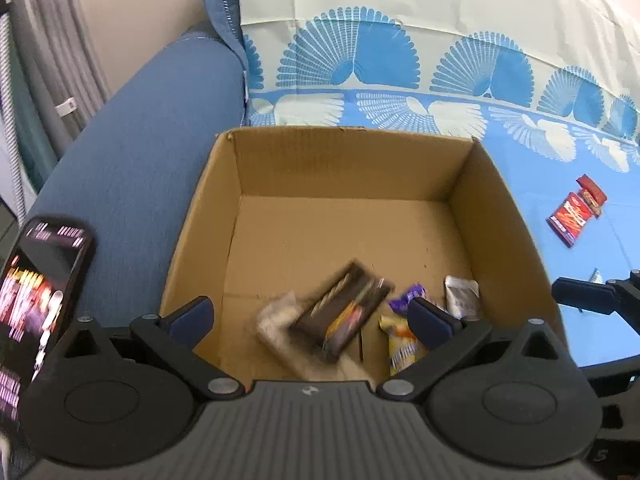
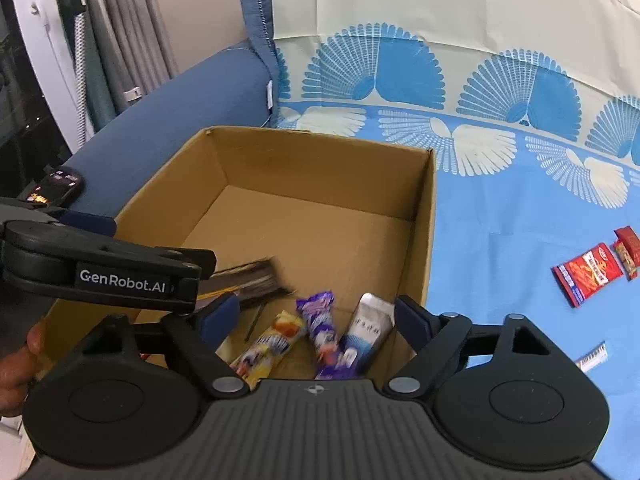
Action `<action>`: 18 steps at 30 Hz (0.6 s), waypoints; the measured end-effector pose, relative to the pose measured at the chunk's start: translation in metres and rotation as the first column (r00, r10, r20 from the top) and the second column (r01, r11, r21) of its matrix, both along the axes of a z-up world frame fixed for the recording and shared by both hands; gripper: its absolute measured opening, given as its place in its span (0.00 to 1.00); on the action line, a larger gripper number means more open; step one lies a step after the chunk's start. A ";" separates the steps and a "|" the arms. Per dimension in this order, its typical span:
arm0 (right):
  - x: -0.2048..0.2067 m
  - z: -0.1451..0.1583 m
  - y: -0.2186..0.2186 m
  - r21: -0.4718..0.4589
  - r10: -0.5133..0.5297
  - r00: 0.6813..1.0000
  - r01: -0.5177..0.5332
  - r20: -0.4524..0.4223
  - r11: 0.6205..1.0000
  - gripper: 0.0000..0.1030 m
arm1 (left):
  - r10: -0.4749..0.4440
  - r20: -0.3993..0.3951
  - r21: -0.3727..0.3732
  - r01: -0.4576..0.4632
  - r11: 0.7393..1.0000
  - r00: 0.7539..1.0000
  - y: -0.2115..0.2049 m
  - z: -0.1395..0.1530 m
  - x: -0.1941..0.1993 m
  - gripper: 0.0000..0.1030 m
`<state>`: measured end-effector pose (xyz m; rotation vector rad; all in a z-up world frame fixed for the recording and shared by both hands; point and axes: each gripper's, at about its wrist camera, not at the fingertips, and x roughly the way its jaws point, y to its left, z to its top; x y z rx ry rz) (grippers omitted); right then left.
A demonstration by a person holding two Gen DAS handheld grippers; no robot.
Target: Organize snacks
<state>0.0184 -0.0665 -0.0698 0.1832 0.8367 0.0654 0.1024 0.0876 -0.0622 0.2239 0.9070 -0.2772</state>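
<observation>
The cardboard box (image 1: 352, 168) sits under both tools to collect snacks. Left tool (image 1: 312, 316) gapes wide above a blurred dark packet (image 1: 344, 316), apparently dropping. Right tool (image 2: 318, 316), wide and empty, hangs over three wrappers (image 2: 320, 332). Two red packets (image 2: 592, 276) wait on the bed, right of it.

Open right claw (image 2: 316, 316), snacks (image 2: 320, 328) in box (image 2: 424, 240)

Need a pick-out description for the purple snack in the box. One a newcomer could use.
Find the open cardboard box on the blue patterned sheet. In its near right corner three wrapped snacks lie side by side. The purple snack is the middle one, between a yellow-orange snack on its left and a silver-white snack on its right; it is the only purple wrapper.
</observation>
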 end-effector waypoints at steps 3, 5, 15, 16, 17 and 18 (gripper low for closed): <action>-0.024 0.010 0.003 0.014 -0.001 1.000 0.001 -0.010 1.000 0.88 | 0.026 0.003 -0.013 -0.026 1.000 1.000 0.013 0.009 -0.029 1.00; -0.045 0.020 0.006 0.019 -0.007 1.000 0.007 -0.008 1.000 0.90 | 0.048 -0.003 -0.017 -0.048 0.999 0.999 0.023 0.015 -0.049 1.00; -0.149 0.069 0.021 0.016 -0.029 0.996 0.028 0.085 0.999 0.96 | 0.095 0.003 -0.041 -0.095 0.995 0.995 0.058 0.042 -0.148 1.00; -0.159 0.072 0.023 0.016 -0.027 0.995 0.025 0.092 1.000 0.96 | 0.093 0.009 -0.046 -0.092 0.995 0.996 0.059 0.045 -0.157 1.00; -0.166 0.074 0.024 0.016 -0.023 0.995 0.022 0.094 1.000 0.97 | 0.088 0.016 -0.048 -0.087 0.995 0.996 0.059 0.049 -0.164 1.00; -0.175 0.076 0.026 0.015 -0.017 0.995 0.016 0.099 1.000 0.97 | 0.084 0.026 -0.049 -0.082 0.995 0.996 0.059 0.052 -0.171 1.00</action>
